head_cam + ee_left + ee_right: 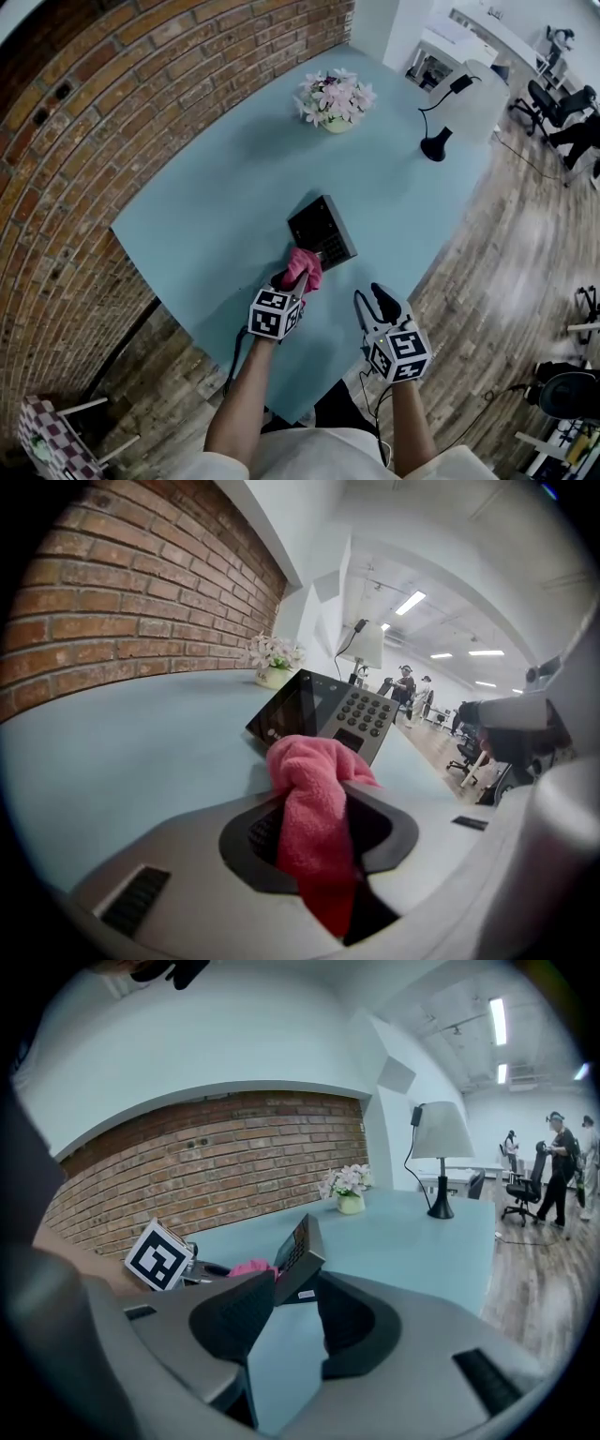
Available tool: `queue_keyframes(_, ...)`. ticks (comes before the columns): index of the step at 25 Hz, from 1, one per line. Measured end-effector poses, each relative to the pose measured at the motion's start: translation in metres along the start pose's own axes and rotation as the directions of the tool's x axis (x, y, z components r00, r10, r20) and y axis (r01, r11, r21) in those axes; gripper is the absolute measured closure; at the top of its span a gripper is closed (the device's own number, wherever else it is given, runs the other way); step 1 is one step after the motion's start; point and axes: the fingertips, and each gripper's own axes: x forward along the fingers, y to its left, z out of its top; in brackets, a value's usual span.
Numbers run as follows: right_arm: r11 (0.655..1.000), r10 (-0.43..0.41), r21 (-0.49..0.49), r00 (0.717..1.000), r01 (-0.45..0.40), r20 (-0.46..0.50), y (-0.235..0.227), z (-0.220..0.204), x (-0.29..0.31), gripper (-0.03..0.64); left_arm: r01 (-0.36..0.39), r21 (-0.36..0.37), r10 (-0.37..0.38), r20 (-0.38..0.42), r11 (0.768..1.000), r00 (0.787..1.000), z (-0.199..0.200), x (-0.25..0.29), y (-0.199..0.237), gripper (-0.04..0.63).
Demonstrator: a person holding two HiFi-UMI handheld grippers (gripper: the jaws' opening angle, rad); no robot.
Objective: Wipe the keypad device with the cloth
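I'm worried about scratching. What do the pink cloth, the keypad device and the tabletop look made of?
Cloth: soft fleecy fabric, probably microfibre; its nap is fuzzy and it folds limply.
Keypad device: seemingly hard plastic, a glossy dark screen panel beside a matte grey face with dark keys.
Tabletop: smooth, matte pale blue, likely laminate or paint; no grain shows.

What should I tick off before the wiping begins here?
1. Cloth held: ok; the left gripper is shut on the pink cloth.
2. Cloth touching the keypad device: cannot tell; it sits at the device's near edge.
3. Other tool free: ok; the right gripper has its jaws apart, with nothing between them.
4. Device steadied: not ok; nothing holds it.
5. Obstacles: ok; the flowers and the lamp stand at the far end of the table.
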Motion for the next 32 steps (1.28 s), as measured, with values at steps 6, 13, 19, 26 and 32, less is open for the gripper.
queue_keyframes(6, 1.0, -0.017, -0.021, 1.0, 0.017, 0.016, 0.006, 0.011, -0.007, 0.448, -0.018, -0.011, 0.018, -0.03, 1.0, 0.999, -0.014, -0.016, 0.008, 0.451)
queue_keyframes(13, 0.997, -0.041, -0.067, 0.998, 0.045, 0.053, 0.027, 0.027, -0.034, 0.497, -0.022, 0.025, 0.022, 0.0, 0.999, 1.0, -0.014, -0.058, 0.008, 0.451)
queue_keyframes(19, 0.993, -0.079, -0.077, 0.993, 0.086, 0.093, 0.051, 0.036, -0.066, 0.541, -0.006, 0.079, 0.004, 0.027, 0.997, 1.0, -0.01, -0.106, -0.006, 0.451)
queue_keyframes(26, 0.988, -0.116, -0.085, 0.984, 0.128, 0.133, 0.09, 0.038, -0.111, 0.603, 0.013, 0.16, -0.033, 0.119, 0.987, 0.992, 0.002, -0.179, -0.034, 0.451)
queue_keyframes(32, 0.981, -0.151, -0.097, 0.972, 0.17, 0.178, 0.125, 0.043, -0.155, 0.603, 0.006, 0.222, -0.057, 0.225, 0.975, 0.973, 0.018, -0.246, -0.056, 0.451)
